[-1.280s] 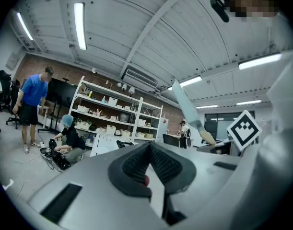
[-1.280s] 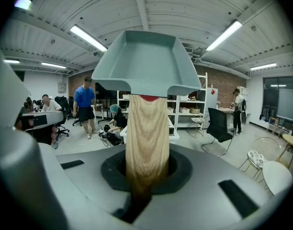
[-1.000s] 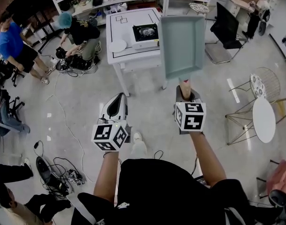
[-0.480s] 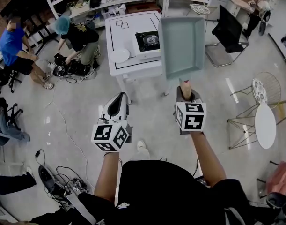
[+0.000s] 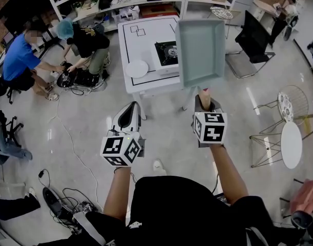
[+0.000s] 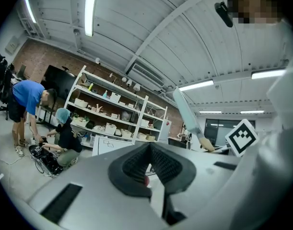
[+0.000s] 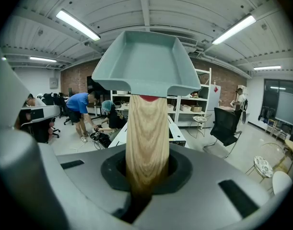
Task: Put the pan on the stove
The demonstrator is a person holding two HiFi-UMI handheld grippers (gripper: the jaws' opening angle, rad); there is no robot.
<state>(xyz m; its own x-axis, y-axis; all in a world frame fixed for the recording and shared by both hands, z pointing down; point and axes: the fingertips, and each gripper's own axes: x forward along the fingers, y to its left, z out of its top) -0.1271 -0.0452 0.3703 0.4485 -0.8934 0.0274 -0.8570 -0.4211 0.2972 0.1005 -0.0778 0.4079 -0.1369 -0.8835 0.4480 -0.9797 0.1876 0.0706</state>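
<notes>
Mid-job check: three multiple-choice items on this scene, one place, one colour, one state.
1. The plate lies: A) on the floor B) on the table, beside the stove C) on a chair.
2. The handle of the pan is: A) black B) red C) wood-coloured.
3. The right gripper is: A) open B) shut on the handle C) shut on nothing.
Answers: B, the head view shows it left of the stove; C, grain shows in the right gripper view; B, the jaws clamp the handle.
</notes>
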